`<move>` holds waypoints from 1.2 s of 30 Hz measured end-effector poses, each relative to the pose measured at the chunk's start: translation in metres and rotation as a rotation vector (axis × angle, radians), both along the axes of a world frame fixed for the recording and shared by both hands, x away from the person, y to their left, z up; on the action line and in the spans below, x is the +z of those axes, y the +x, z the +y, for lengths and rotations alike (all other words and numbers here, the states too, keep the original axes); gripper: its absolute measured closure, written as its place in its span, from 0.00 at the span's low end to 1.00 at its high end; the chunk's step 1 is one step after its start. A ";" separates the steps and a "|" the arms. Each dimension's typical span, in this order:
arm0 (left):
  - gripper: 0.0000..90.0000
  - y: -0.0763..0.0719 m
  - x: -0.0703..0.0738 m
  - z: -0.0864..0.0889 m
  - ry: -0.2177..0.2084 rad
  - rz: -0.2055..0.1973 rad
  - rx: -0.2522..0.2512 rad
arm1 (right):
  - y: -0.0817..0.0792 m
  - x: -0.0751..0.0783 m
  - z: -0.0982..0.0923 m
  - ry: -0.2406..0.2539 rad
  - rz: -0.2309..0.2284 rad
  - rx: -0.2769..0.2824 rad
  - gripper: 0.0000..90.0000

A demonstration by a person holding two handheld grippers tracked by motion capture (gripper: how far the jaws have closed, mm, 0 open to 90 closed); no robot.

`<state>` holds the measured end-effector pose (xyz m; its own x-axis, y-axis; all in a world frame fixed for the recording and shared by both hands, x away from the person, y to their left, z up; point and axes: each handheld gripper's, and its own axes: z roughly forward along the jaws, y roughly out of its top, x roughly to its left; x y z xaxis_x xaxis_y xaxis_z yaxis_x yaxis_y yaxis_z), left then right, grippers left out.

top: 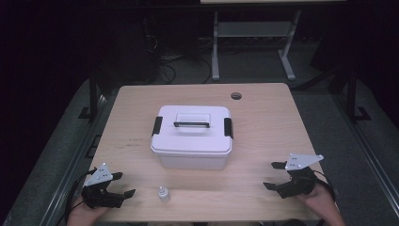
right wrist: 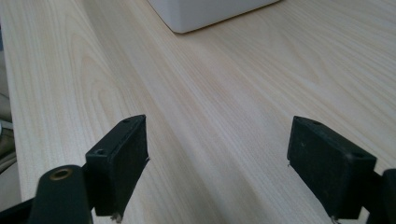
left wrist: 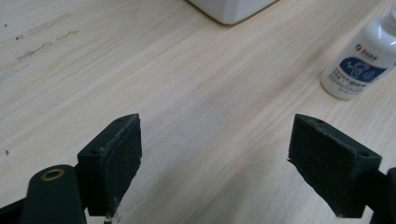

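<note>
White lidded box (top: 191,136) latched, small bottle (top: 163,194) nearby

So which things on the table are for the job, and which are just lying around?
Probably for the job:
white box with its lid shut
little white bottle
both open hand-held grippers, left and right

Just lying around:
cables on the floor

a white lidded box (top: 192,136) with a dark handle and black side latches sits in the middle of the light wood tabletop (top: 263,132). a small white bottle (top: 163,194) with a blue label stands upright near the front edge, apart from the box. a round cable hole (top: 236,96) lies toward the far edge. beyond, a metal table frame (top: 251,40) and cables (top: 164,63) rest on the dark floor.
</note>
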<state>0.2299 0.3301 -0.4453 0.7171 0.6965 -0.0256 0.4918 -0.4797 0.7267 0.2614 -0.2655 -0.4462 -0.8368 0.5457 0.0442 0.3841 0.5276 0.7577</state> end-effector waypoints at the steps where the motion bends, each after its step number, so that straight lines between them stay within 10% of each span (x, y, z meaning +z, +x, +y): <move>1: 0.19 0.000 0.000 0.000 0.000 0.000 0.000 | 0.000 0.000 0.000 0.000 0.000 0.000 0.22; 36: 0.19 -0.003 0.008 0.010 -0.064 -0.045 -0.006 | 0.063 0.132 0.078 -0.087 -0.063 0.256 0.23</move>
